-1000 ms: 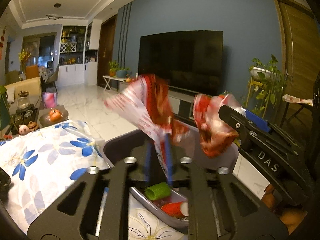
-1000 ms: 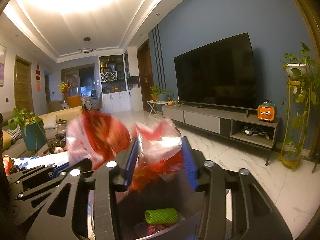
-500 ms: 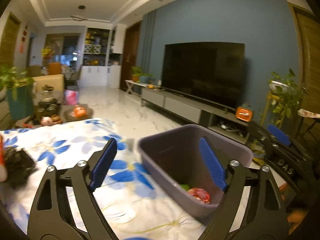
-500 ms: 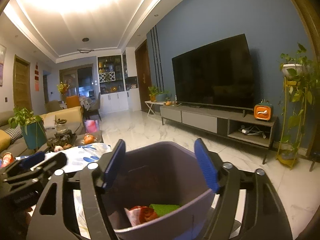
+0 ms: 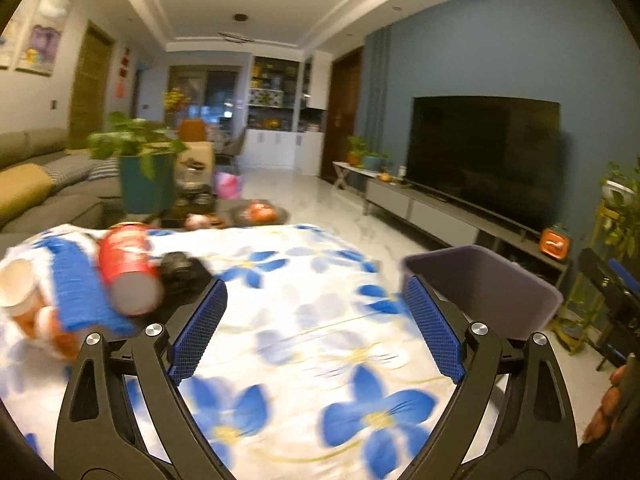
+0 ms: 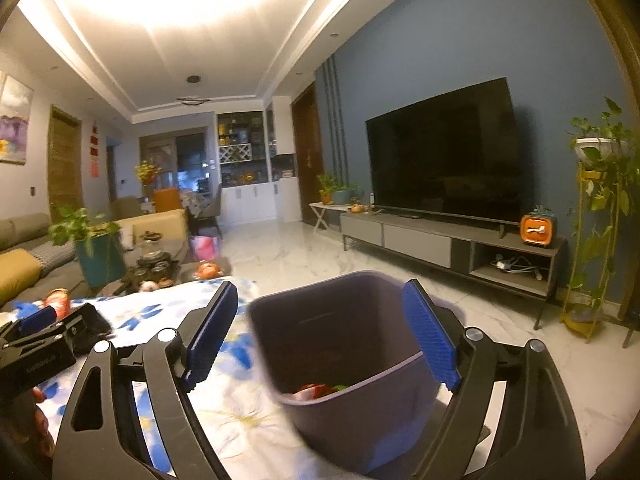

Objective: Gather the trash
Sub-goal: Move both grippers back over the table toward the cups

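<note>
My left gripper [image 5: 316,328] is open and empty above the flowered tablecloth [image 5: 304,344]. To its left lie a red can [image 5: 128,268], a blue sponge-like piece [image 5: 78,292], a black crumpled item [image 5: 182,270] and a paper cup [image 5: 16,286], all blurred. The grey trash bin [image 5: 492,288] stands at the table's right edge. My right gripper [image 6: 320,336] is open and empty just over the bin [image 6: 340,344]; red and green trash [image 6: 318,391] lies inside. The left gripper also shows in the right wrist view [image 6: 44,336].
A coffee table with tea things and a fruit plate [image 5: 258,212] stands beyond the table. A potted plant [image 5: 140,176] and sofa [image 5: 36,188] are at the left. A TV console [image 6: 452,240] and plant stand [image 6: 592,240] line the blue wall.
Both grippers let go of their red-and-white wrappers, which dropped into the bin. The left gripper has swung left toward the trash on the tablecloth; the right stays over the bin.
</note>
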`<state>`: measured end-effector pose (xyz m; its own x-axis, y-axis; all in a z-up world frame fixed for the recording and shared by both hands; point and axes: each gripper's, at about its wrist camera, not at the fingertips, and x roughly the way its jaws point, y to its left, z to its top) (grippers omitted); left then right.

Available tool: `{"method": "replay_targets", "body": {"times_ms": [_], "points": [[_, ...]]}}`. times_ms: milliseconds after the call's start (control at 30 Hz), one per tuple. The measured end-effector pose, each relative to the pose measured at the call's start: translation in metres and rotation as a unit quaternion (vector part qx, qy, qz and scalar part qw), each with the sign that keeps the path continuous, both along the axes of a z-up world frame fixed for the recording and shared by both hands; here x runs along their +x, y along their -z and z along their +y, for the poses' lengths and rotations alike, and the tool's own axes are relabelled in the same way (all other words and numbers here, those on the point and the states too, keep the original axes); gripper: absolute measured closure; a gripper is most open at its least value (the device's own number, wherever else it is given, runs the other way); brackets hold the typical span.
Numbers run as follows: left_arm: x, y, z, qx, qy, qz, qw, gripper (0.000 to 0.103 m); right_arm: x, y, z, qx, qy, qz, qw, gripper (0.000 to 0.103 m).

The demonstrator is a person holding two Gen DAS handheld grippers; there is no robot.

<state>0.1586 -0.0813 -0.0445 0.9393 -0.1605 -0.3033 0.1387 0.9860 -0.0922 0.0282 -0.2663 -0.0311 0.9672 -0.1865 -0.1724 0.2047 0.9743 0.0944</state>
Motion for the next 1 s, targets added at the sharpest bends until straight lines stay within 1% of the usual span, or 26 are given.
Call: {"method": "replay_targets", "body": {"times_ms": [167,300,400,533,733,900,1000], "points": [[-0.025,-0.002,0.049,0.003,-0.059,-0.004,0.9982,0.014,-0.008,-0.003,0.034,0.003,-0.041,0.001,0.999,0.021],[-0.048,-0.003,0.086,0.008,-0.103,-0.006,0.9946,0.014,-0.011,-0.004,0.069,0.0,-0.084,0.003,0.996,0.021],[-0.062,-0.004,0.115,0.01,-0.134,-0.007,0.9908,0.014,-0.011,-0.001,0.098,-0.006,-0.117,0.008,0.993,0.021],[-0.078,-0.003,0.151,0.016,-0.179,-0.003,0.9836,0.014,-0.007,0.002,0.131,-0.012,-0.155,0.015,0.988,0.021],[-0.094,-0.007,0.192,0.001,-0.217,-0.001,0.9762,0.014,-0.001,0.004,0.174,-0.019,-0.202,0.02,0.979,0.021],[-0.096,-0.006,0.208,-0.011,-0.225,0.001,0.9743,0.014,0.006,0.008,0.207,-0.031,-0.233,0.024,0.972,0.021],[-0.094,-0.004,0.219,-0.015,-0.233,0.004,0.9722,0.014,0.021,0.012,0.23,-0.034,-0.257,0.036,0.965,0.021]]}}
